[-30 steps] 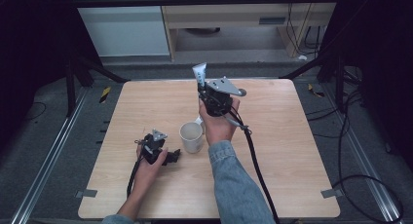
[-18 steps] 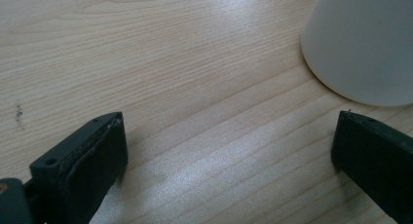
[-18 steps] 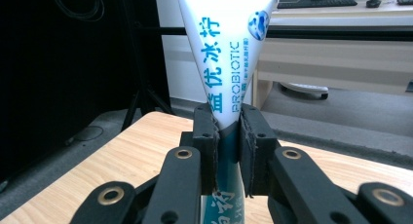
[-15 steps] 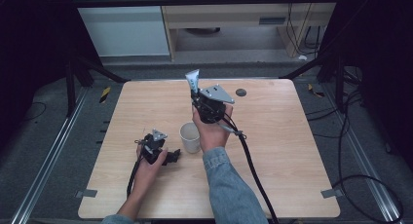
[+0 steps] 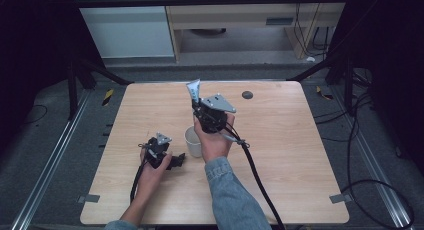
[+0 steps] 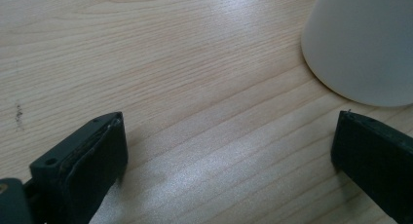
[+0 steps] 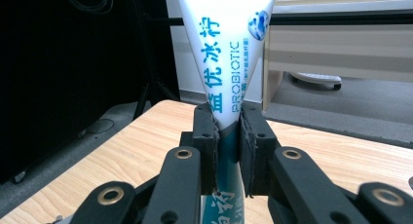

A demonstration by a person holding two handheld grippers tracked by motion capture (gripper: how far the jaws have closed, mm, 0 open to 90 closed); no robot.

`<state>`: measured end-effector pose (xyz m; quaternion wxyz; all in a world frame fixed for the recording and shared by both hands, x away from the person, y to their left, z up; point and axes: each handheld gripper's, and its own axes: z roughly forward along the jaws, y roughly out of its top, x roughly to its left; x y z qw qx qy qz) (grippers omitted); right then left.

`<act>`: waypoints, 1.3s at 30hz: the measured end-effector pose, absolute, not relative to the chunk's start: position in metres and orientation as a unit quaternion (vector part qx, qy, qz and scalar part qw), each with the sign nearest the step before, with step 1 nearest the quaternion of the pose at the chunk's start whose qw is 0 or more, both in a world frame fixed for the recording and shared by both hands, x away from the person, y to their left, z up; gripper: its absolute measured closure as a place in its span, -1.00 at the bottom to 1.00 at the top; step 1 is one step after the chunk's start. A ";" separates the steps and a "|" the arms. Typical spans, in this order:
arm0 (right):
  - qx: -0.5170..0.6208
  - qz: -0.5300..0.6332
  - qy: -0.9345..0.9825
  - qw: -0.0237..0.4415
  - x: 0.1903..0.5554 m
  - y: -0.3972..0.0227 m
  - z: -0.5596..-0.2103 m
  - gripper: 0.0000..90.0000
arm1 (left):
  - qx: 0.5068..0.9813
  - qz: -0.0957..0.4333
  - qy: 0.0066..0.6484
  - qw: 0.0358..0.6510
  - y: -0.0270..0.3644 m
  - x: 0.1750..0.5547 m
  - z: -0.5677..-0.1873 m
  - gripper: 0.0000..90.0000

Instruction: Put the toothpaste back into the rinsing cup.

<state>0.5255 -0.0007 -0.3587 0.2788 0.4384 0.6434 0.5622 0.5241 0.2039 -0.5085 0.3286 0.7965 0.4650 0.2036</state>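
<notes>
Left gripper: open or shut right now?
Open. The left gripper has its jaws wide apart over bare table, nothing between them, beside the white cup.

Cup (image 5: 193, 140) stands mid-table (image 5: 300, 140); left gripper (image 5: 172, 162) rests just left of it, right gripper (image 5: 196, 101) behind, holding tube (image 5: 193, 91) upright

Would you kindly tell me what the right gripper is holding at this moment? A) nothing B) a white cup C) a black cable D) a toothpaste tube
D: in the right gripper view, the right gripper is clamped on the white toothpaste tube printed PROBIOTIC.
</notes>
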 end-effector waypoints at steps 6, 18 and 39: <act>0.441 0.562 0.644 0.274 0.524 0.000 -0.363 0.75 | 0.797 0.204 0.465 0.328 0.204 0.524 -0.509 -1.00; 0.437 0.556 0.653 0.271 0.521 0.008 -0.375 0.75 | 0.797 0.204 0.465 0.328 0.204 0.524 -0.509 -1.00; 0.441 0.547 0.661 0.264 0.519 0.010 -0.394 0.75 | 0.796 0.204 0.466 0.329 0.204 0.524 -0.509 -1.00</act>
